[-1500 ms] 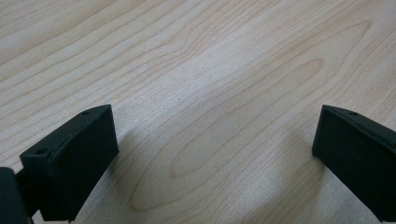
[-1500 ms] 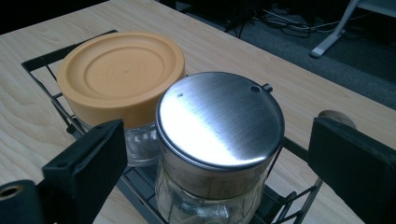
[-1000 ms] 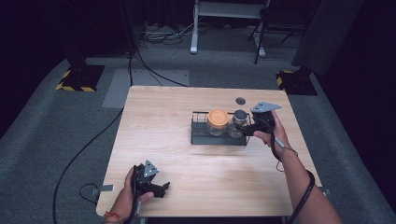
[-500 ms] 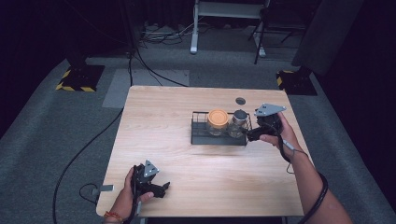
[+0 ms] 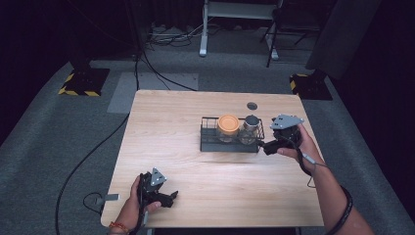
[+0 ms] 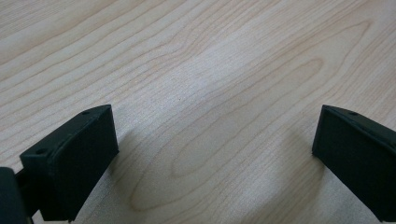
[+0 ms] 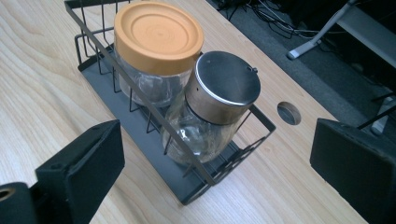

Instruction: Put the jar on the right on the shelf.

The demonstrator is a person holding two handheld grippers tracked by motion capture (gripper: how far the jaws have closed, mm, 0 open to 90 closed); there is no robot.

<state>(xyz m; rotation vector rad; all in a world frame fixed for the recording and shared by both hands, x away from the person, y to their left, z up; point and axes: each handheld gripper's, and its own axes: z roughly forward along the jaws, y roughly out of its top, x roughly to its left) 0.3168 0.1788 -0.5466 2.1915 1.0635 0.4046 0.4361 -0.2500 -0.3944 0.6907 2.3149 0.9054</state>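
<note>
Writing/brands: can't spot any readable label or logo on the jars, the rack or either tool, fwiw.

Count: two jars, one wire rack (image 5: 210,143), two tools, one round hole (image 5: 252,105) in the worktop (image 5: 166,127).

Orange-lid jar (image 5: 228,126): clear glass, sits in the rack at about the middle of the high view. In the right gripper view it's at upper centre (image 7: 158,46), touching the other jar.

Metal-lid jar (image 5: 250,128): clear glass with a steel cap, just right of the orange one in the rack. Centre of the right gripper view (image 7: 212,109), at the near end of the rack (image 7: 154,154).

Right tool (image 5: 269,145): held in a hand at centre right of the high view, just beside the rack's right end. Jaws spread wide, nothing between them but air, both jars straight ahead (image 7: 212,154).

Left tool (image 5: 170,197): down at lower left of the high view, resting low on the worktop, well apart from the rack. Jaws spread too (image 6: 212,154), just bare wood grain (image 6: 187,70) in the gap.

Hole: upper right part of the worktop, behind the rack; also visible right of the metal-lid jar in the right gripper view (image 7: 289,113).
</note>
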